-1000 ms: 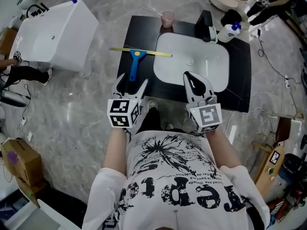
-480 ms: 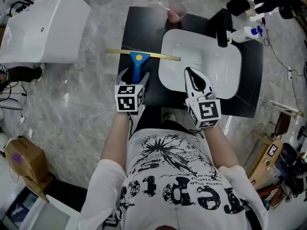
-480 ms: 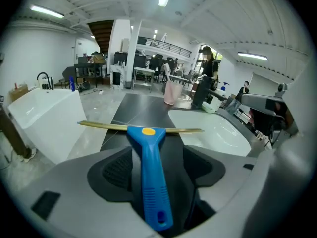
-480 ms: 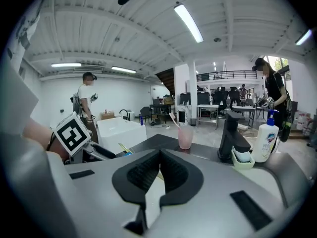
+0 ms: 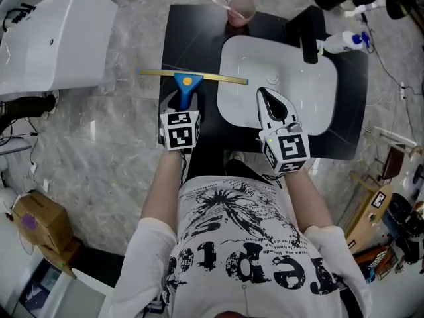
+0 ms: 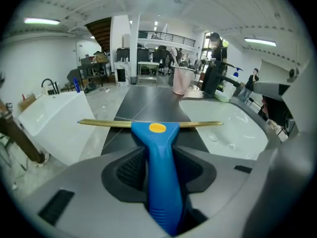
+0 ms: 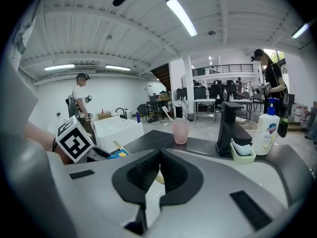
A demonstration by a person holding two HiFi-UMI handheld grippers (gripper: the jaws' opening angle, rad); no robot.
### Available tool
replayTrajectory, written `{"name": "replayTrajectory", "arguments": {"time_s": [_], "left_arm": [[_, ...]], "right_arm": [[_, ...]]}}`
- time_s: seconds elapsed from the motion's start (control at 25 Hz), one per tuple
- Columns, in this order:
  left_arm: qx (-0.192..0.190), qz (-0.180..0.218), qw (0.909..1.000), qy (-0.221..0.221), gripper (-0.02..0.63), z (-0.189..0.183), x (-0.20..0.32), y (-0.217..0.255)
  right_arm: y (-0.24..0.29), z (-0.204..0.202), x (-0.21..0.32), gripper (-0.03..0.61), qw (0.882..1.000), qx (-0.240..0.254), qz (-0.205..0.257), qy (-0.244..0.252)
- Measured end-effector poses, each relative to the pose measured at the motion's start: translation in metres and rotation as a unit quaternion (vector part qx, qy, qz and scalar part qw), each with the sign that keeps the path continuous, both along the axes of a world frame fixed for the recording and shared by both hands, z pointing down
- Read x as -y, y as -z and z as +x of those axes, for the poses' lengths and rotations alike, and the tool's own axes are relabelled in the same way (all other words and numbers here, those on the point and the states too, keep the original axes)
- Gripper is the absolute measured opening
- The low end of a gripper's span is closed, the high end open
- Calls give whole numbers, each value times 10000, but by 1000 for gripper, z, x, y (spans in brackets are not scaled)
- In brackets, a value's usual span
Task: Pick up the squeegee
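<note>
The squeegee (image 5: pixel 183 88) lies on the black counter (image 5: pixel 199 38) left of the sink, its blue handle pointing toward me and its yellow blade (image 5: pixel 218 79) across the far end. My left gripper (image 5: pixel 181 106) is down over the handle, jaws closing. In the left gripper view the blue handle (image 6: pixel 161 148) fills the gap between the pads of the left gripper (image 6: pixel 159 168), which touch it on both sides. My right gripper (image 5: pixel 267 98) hovers over the white basin (image 5: pixel 318 78). In its own view the right gripper (image 7: pixel 159 168) is shut and holds nothing.
A black faucet (image 5: pixel 309 35), a soap bottle (image 5: pixel 344 42) and a pink cup (image 5: pixel 241 8) stand at the counter's far side. A white tub (image 5: pixel 53 38) sits on the floor to the left, a cardboard box (image 5: pixel 30 220) nearer me.
My left gripper has come forward and down onto the squeegee handle, and its jaws have narrowed around it. The right gripper has moved forward over the basin.
</note>
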State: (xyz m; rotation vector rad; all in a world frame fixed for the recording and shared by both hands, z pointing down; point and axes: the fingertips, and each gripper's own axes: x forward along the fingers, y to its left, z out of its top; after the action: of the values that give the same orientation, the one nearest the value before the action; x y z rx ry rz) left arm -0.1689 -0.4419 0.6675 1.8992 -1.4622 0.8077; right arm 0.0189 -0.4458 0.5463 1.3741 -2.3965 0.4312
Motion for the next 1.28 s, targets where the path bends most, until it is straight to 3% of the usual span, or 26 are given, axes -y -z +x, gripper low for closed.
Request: {"name": "replayTrajectory", "arguments": {"time_s": [0.12,0.36,0.64,1.0,1.28], "left_arm": [[174,72,9998,-35,166,0,-1,1],[151,1,9997,177,140,3,-7,1],[103,400,9990,174,140,16,-23,41],[58,1352,9908,51,140,37,-51,138],[-136,2366,9715,-19,140,58,-69,233]], "right_arm": [[1,2,-2,14,10000,-22,12,24],[5,10,-8,14,9999,-132,-16,-4],[28,28,-24,14,9999,-73,72,-119],[83,48,-66,14,9985,-23,538,38],[149,65,-91,14,9927,126,1203,23]]}}
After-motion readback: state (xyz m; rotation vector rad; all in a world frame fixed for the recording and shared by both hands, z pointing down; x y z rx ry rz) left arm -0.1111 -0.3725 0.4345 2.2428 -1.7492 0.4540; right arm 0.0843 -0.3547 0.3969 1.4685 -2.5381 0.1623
